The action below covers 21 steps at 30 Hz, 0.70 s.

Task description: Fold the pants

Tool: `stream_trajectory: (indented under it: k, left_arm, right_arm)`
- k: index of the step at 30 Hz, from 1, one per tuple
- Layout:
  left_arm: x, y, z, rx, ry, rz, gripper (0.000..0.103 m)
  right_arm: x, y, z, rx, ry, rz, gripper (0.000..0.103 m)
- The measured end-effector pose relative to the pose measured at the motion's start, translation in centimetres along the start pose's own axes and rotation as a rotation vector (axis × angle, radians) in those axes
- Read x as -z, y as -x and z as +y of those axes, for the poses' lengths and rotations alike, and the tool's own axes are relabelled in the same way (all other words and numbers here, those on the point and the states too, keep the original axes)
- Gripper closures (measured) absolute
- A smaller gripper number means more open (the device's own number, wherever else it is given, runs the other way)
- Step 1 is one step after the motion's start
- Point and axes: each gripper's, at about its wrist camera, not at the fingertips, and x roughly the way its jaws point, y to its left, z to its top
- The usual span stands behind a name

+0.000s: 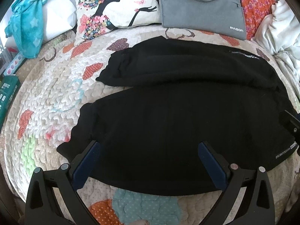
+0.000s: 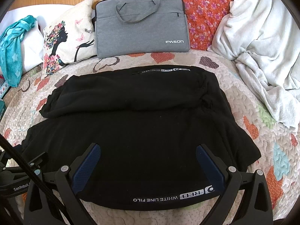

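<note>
Two grippers hang over black pants (image 1: 168, 131) spread on a bed with a heart-patterned quilt (image 1: 46, 93). Both legs lie side by side, running toward 9 o'clock in the left wrist view, the far leg bunched and shorter-looking than the near one. White lettering on the waistband shows at 6 o'clock in the right wrist view.

On the left gripper (image 1: 150, 148) the fingers (image 1: 88, 163) are spread wide with nothing between them, framing the near leg close to its cuff; whether they touch the cloth cannot be told. On the right gripper (image 2: 148, 150) the fingers (image 2: 86, 166) are likewise spread wide and empty, framing the waistband end.

Beyond the pants, at 12 o'clock, a grey laptop bag (image 2: 140, 26) leans against an orange flowered cushion (image 2: 206, 9). A white pillow with a black silhouette (image 1: 112, 9) sits at 11 o'clock in the left wrist view, with a teal starred cloth (image 1: 28, 18) at 10 o'clock. A rumpled white blanket (image 2: 262, 46) lies at 2 o'clock in the right wrist view.
</note>
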Motion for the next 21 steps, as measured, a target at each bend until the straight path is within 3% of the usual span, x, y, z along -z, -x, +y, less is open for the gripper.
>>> stream_trajectory:
  k: [21]
  left_arm:
    - [0.0, -1.2, -0.4, -0.012, -0.015, 0.074, 0.000]
  right_arm:
    - [0.0, -0.1, 0.0, -0.010, -0.008, 0.014, 0.000]
